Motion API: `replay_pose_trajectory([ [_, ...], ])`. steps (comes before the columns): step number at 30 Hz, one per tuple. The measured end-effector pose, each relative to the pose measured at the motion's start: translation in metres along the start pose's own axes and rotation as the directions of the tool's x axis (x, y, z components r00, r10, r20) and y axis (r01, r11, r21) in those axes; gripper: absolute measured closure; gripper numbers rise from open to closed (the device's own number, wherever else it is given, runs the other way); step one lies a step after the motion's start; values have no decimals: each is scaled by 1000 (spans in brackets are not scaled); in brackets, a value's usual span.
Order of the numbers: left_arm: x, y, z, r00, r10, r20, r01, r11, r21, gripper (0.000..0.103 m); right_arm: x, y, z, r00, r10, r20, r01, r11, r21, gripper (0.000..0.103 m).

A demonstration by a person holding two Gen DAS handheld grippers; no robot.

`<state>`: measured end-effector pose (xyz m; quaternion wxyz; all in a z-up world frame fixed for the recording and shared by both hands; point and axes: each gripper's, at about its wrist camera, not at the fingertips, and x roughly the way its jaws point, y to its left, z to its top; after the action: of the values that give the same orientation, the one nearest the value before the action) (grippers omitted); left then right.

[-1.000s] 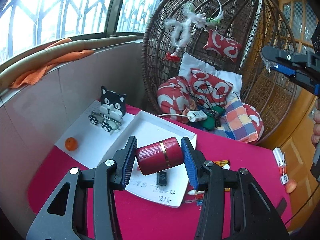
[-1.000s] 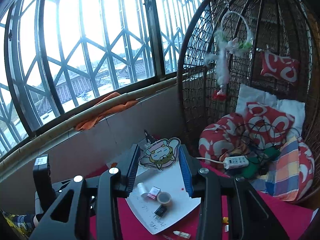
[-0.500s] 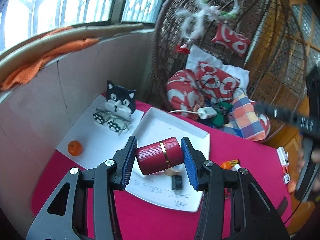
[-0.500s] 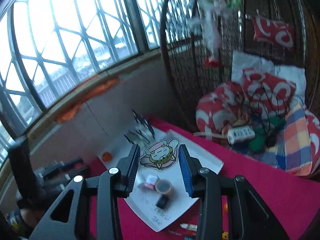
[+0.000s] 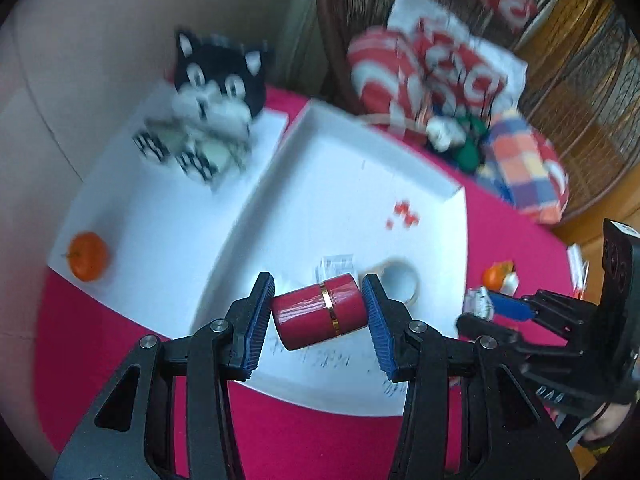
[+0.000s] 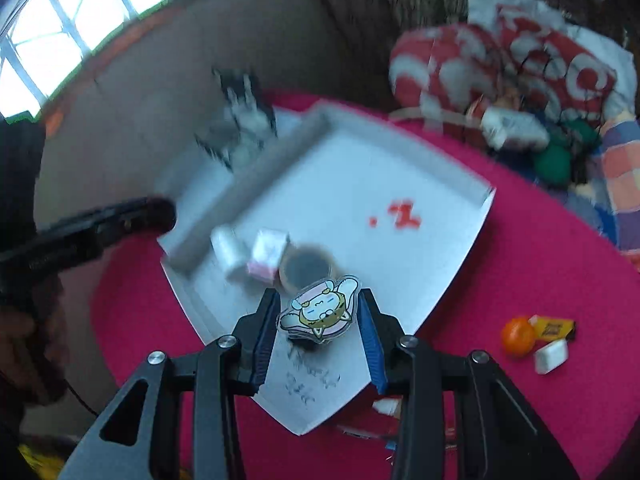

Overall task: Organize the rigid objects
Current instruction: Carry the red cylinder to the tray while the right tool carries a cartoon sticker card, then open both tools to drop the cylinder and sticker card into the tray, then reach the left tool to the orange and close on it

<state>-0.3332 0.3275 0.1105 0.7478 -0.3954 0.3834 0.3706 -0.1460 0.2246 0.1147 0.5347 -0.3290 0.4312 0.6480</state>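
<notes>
Presently, items and hazards:

1. Left hand-held gripper [image 5: 318,318]: clamped on a red tin [image 5: 319,311] with a gold band, gripped end to end and lying crosswise, over the near part of the white tray [image 5: 304,184]. Risk: the tin is smooth and round, so it may pivot or slip between the pads; let go while lying on its side, it is likely to roll across the tray.

2. Right hand-held gripper [image 6: 318,320]: clamped on a flat cartoon badge [image 6: 319,311], held by its thin edges above the tray's near corner. Risk: an edge grip on so thin a piece is weak and it may twist out or flip on release.

3. Tray contents: tape roll [image 6: 306,266], small pink-and-white box [image 6: 267,256], white cylinder [image 6: 228,248], crowded just ahead of the badge. Risk: either load set down here may knock them or land on top.

4. Both grippers share the tray's near end, the left one showing at the edge of the right wrist view. Risk: collision if both go in together.

5. Pink bench [image 6: 500,280]: orange [image 6: 518,336], yellow packet [image 6: 554,328] and white block [image 6: 551,356] lie loose, well apart from the tray. Risk: a sideways sweep may scatter them.

6. Both views are blurred, so exact clearance above the tray cannot be told
</notes>
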Motion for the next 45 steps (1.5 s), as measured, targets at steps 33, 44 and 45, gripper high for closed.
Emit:
replay_pose_trajectory([
  [33,-13,-31,3,973,198,116,-203,978,41,9,-16,13,-24,990,-102,98,112,987,-111,0],
  [44,5,-138,-8,994,45,100,-62,982,178,9,-83,-103,-102,962,-246,117,207,939,273,0],
  [45,9,-148,-10,995,34,89,-51,979,195,9,-90,-117,-117,956,-273,108,228,922,313,0],
])
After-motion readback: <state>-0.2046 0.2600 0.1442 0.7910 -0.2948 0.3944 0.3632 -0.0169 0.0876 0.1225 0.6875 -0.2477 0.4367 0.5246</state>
